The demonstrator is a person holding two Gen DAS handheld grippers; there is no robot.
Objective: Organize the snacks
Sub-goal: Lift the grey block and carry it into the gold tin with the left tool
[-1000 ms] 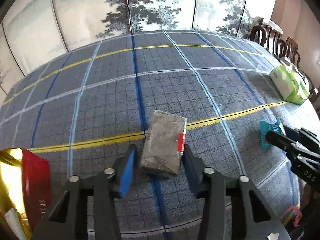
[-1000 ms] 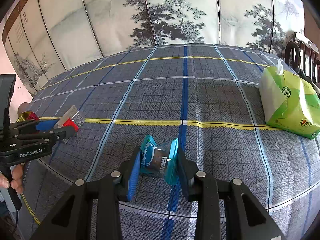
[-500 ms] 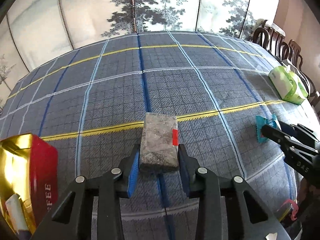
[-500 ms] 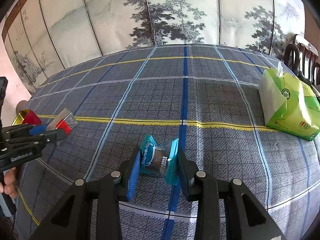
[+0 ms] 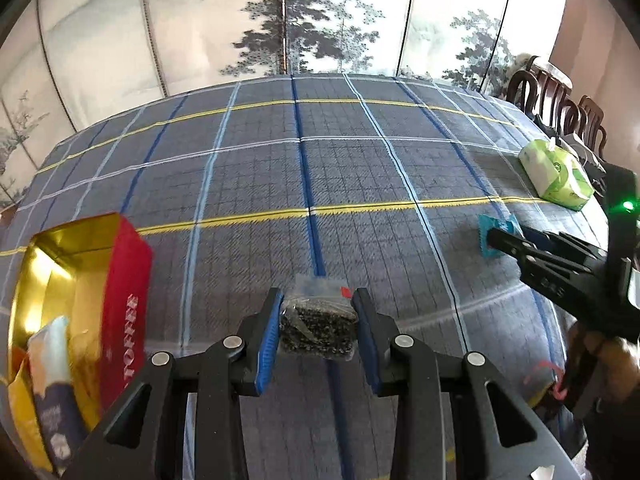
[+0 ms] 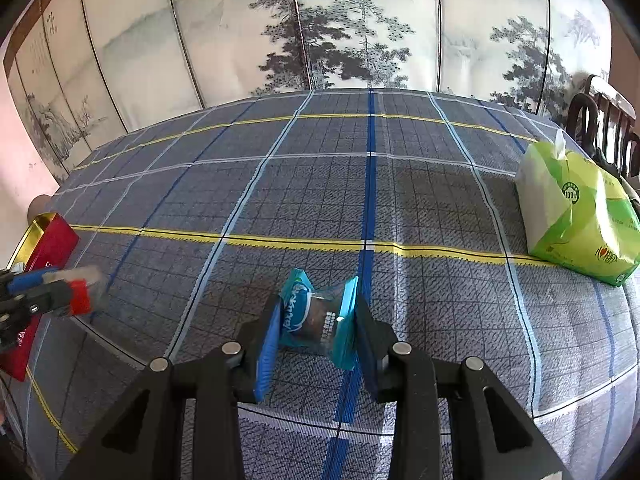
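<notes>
Nearest the left wrist camera, the left gripper [image 5: 316, 334] had its 2 blue pads pinched on a clear-wrapped dark seeded snack bar with a red tab [image 5: 318, 328], the jaws having just been closing with that bar between them. The bar hung above the blue-grey plaid tablecloth [image 5: 360, 168], near the front edge. Just to its left, at the front left corner, sat the open red and gold toffee tin [image 5: 128, 300], with packets already inside.

In the right wrist view, the right gripper [image 6: 316, 330] was clamped on a small teal-wrapped cake [image 6: 316, 316], also near the front edge, right of centre and well apart from the tin.

Risk, as I judged it: the bar's wrapper was slick and the grip was only on its near end, so a quick swing toward the tin could let it slide out or twist. The tin's red wall stood tall on the approach side; coming in low could have clipped the rim and shoved the tin toward the table's left edge. The cake's soft wrapper could crush or squirt free if squeezed harder.

Room to move looked generous: the cloth's whole middle and far side lay bare up to the painted folding screen [image 6: 360, 32]. Only the green and white tissue pack [image 6: 572, 216] sat by the right edge, with dark wooden chairs [image 5: 560, 108] behind it.
</notes>
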